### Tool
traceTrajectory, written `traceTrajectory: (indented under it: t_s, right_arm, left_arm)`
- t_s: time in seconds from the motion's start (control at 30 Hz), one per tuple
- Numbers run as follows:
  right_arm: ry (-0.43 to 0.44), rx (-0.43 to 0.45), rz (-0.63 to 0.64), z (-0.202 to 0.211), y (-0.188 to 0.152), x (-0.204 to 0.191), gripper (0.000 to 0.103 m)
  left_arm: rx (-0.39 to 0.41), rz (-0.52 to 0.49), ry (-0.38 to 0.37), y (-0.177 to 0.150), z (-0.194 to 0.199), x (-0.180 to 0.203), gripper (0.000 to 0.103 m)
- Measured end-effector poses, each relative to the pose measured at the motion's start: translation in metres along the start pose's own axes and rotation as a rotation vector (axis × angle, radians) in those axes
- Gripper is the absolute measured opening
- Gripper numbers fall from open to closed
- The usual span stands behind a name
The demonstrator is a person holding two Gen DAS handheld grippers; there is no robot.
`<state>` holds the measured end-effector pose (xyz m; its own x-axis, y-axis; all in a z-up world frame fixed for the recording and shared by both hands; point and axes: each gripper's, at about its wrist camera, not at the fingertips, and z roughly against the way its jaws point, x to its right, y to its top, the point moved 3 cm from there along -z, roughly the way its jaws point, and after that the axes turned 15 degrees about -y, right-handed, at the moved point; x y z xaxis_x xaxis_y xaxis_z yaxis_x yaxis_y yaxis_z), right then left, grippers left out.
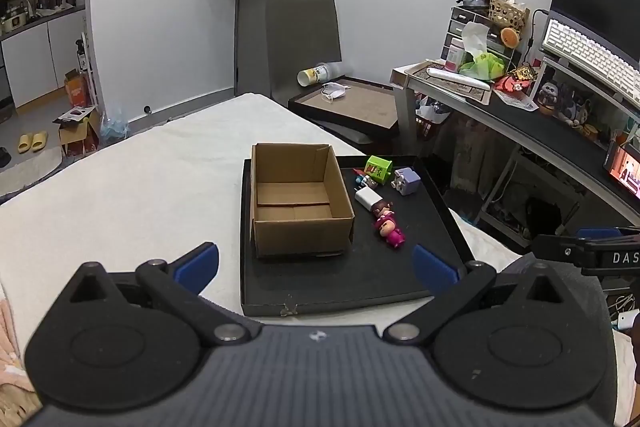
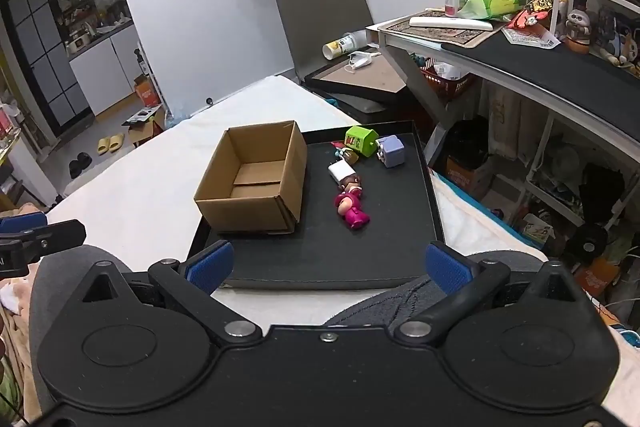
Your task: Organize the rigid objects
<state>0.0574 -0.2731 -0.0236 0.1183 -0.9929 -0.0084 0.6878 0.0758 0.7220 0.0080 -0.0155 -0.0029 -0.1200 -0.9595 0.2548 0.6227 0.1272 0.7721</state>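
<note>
An open, empty cardboard box (image 1: 298, 199) (image 2: 254, 177) stands on the left part of a black tray (image 1: 360, 279) (image 2: 340, 259). To its right lie a pink figurine (image 1: 390, 229) (image 2: 352, 209), a white charger block (image 1: 368, 198) (image 2: 341, 171), a green toy block (image 1: 379, 169) (image 2: 361, 140), a lilac cube (image 1: 407, 181) (image 2: 390, 150) and a small figure (image 1: 362, 179). My left gripper (image 1: 316, 267) is open and empty, near the tray's front edge. My right gripper (image 2: 328, 267) is open and empty, also before the tray.
The tray rests on a white bed (image 1: 120, 195) (image 2: 140, 195). A cluttered desk (image 1: 560, 123) (image 2: 540, 63) stands to the right with a keyboard (image 1: 588, 55). A chair (image 1: 304, 43) and a flat box (image 1: 352, 107) stand behind the bed.
</note>
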Motion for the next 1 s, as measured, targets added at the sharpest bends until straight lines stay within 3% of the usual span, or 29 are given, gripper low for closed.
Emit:
traceTrajectory:
  t_s: [1.0]
  right_arm:
    - [-0.008,0.039,-0.004,0.011,0.0,0.007,0.103]
  left_arm:
    - [0.019,-0.027,-0.007,-0.002,0.004,0.016,0.103]
